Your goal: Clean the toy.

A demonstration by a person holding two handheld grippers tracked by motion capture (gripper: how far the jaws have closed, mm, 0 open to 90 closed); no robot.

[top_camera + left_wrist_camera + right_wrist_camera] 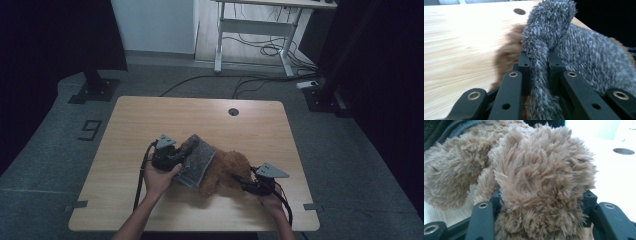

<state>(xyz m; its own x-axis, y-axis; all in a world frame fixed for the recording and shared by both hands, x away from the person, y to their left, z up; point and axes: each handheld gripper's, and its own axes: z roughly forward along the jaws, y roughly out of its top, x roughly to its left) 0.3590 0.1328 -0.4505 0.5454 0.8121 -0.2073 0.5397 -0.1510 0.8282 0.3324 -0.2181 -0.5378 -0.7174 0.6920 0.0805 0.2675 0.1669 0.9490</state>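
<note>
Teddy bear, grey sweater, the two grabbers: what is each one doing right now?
Teddy bear: lying on the table, partly under the sweater.
Grey sweater: draped over the bear, one edge bunched up and pinched.
Left gripper: shut on a fold of the sweater.
Right gripper: jaws set either side of a fluffy part of the bear, fur filling the gap.

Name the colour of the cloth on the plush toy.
Flecked grey cloth, clearest in the left gripper view.
</note>
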